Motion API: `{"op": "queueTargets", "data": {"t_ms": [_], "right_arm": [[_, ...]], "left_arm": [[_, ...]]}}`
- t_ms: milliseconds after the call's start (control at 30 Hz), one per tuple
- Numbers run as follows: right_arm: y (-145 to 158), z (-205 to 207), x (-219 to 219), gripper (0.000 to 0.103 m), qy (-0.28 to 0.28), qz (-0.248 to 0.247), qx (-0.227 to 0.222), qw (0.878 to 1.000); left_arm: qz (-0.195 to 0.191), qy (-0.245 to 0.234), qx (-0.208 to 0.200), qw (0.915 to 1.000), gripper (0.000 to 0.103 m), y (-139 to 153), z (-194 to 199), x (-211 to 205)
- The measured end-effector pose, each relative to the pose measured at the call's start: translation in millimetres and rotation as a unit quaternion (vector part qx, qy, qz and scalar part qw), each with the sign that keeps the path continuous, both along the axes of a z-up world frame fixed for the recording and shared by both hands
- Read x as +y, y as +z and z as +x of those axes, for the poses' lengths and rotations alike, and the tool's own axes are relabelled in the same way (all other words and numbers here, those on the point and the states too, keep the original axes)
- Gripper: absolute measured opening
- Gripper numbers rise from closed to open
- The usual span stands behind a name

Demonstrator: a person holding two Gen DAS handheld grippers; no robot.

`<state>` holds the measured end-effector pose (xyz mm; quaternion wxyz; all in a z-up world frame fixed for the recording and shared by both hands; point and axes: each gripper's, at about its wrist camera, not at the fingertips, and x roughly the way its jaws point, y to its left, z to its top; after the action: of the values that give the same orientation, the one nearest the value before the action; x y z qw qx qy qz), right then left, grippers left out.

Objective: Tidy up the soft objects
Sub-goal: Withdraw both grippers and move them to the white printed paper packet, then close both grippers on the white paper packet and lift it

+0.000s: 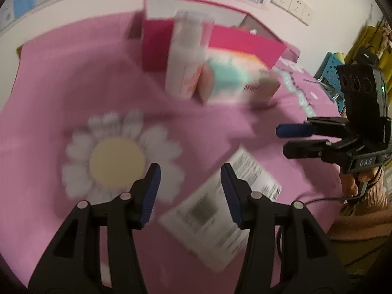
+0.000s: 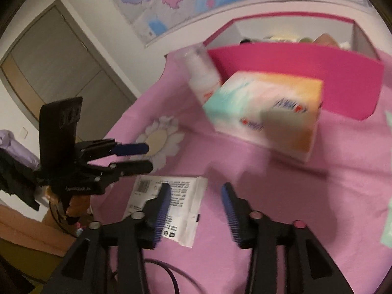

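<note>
Here, both grippers are held above a pink cloth (image 1: 61, 85) with nothing between their fingers. The left gripper (image 1: 191, 191) is seen with its jaws apart over a flat white packet (image 1: 215, 220), beside a printed daisy (image 1: 117, 161). The right gripper (image 2: 196, 210) is likewise spread wide, the same packet lying under its left finger. Farther back, a pastel tissue pack (image 2: 267, 112) is set just before a magenta box (image 2: 318, 73), with a white bottle (image 2: 203, 73) leaning beside it.
</note>
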<state>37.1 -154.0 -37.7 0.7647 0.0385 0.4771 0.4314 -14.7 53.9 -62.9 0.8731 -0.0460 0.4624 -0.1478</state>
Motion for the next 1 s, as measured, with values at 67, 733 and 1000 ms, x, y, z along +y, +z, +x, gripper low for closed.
{"op": "queueTargets", "data": {"t_ms": [67,733,1000], "right_arm": [[-7,0,6,0.049,0.002,-0.001,0.007,1.000],[-19,-14,33,0.051,0.011,-0.009,-0.001,1.000],[-19,-14,16,0.047,0.006,0.036,0.023,0.999]], "left_arm": [[-0.016,0.001,0.013,0.9998,0.057,-5,-8,5],[-0.068,-0.044,0.043,0.9958,0.065,-16,-47,-10],[-0.078,-0.041,0.032,0.9956,0.065,-15,-34,-24]]}}
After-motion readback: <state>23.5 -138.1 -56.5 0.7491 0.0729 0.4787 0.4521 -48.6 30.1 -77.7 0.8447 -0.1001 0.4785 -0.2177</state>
